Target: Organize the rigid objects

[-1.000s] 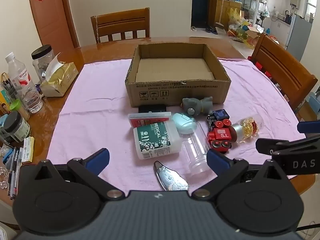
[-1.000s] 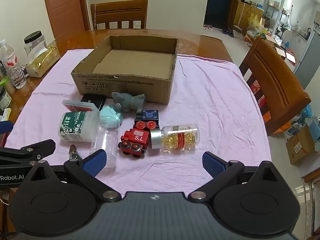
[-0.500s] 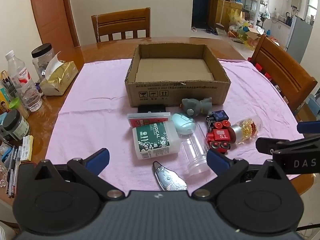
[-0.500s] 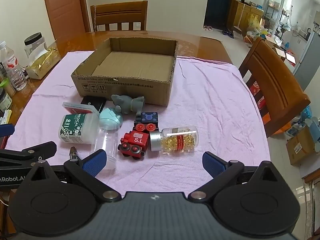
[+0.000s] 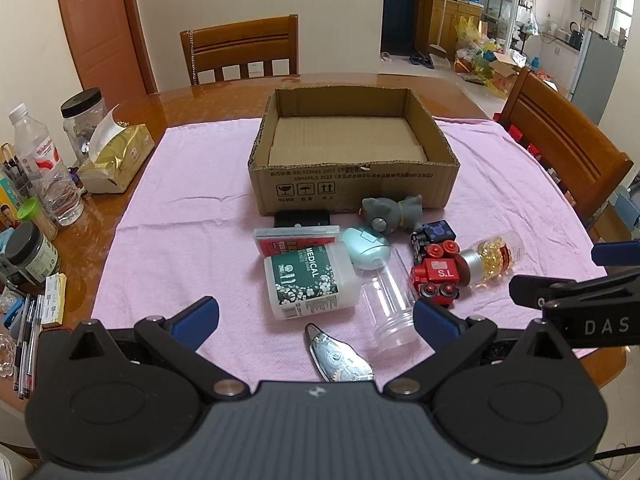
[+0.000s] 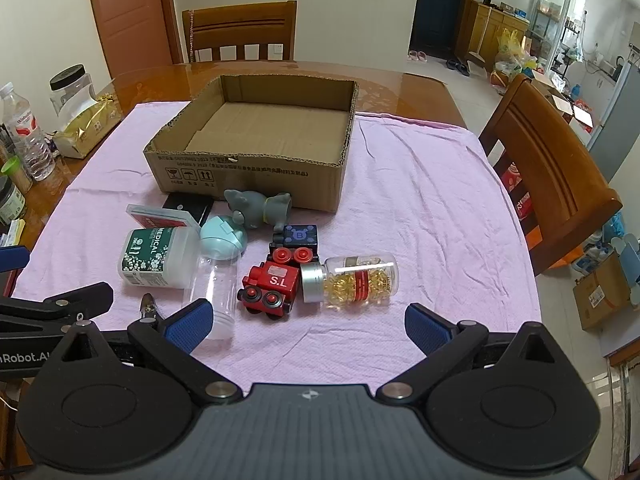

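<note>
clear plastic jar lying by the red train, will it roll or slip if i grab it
The clear plastic jar lies on its side, so a nudge would probably roll it. It looks empty, so likely light. Its smooth wall may slip between the fingers; the pink cloth should slow rolling.

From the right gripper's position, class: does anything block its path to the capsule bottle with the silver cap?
Nothing visible does. The right gripper, jaws open, faces the clear capsule bottle with the silver cap across bare pink cloth; the red toy train sits beside it.
</note>
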The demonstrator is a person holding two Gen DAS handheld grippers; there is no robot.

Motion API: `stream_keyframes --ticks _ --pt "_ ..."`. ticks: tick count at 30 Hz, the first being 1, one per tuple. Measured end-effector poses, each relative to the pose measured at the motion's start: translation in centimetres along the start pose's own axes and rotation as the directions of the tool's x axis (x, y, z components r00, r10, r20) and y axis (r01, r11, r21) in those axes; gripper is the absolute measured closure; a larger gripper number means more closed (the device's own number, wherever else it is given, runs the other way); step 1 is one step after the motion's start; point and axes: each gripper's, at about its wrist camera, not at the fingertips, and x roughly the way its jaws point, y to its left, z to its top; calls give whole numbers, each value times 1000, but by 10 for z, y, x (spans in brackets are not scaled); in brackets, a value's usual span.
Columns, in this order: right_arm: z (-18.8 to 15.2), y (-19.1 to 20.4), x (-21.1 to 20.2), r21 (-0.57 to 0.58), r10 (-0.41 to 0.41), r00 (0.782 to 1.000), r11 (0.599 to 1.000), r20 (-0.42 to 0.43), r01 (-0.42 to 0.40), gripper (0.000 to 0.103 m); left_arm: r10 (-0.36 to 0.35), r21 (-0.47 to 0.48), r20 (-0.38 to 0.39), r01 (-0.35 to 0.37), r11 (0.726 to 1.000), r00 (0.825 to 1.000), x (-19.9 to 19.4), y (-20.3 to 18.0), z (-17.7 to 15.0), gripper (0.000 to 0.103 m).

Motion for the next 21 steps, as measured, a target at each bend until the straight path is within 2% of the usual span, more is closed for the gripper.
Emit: stream_keyframes --ticks 21 --pt "3 0 1 -6 3 1000 1000 0 -3 0 -3 6 2 3 1000 1000 -1 -2 2 1"
